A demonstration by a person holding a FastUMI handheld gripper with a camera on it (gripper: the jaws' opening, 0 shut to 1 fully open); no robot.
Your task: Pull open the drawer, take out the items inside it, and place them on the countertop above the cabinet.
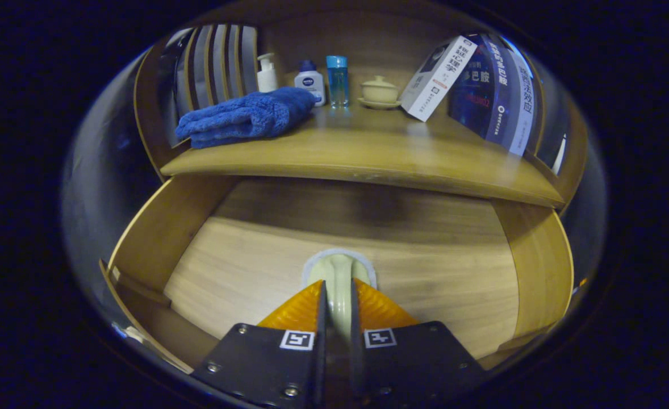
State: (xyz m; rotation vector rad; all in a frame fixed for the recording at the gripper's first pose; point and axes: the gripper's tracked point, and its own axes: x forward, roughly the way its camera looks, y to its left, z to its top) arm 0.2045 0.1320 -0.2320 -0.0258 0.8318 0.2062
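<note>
**Tongs Closed on Cream Item Inside Open Drawer**

The drawer stands pulled out in the lower half of the frame. The tongs, at lower centre, are narrow, both fingers pressing a pale cream item that sits over the drawer floor. On the surface above, a folded blue towel lies at upper left. Behind it stand bottles, a lidded cup and leaning books.
</note>
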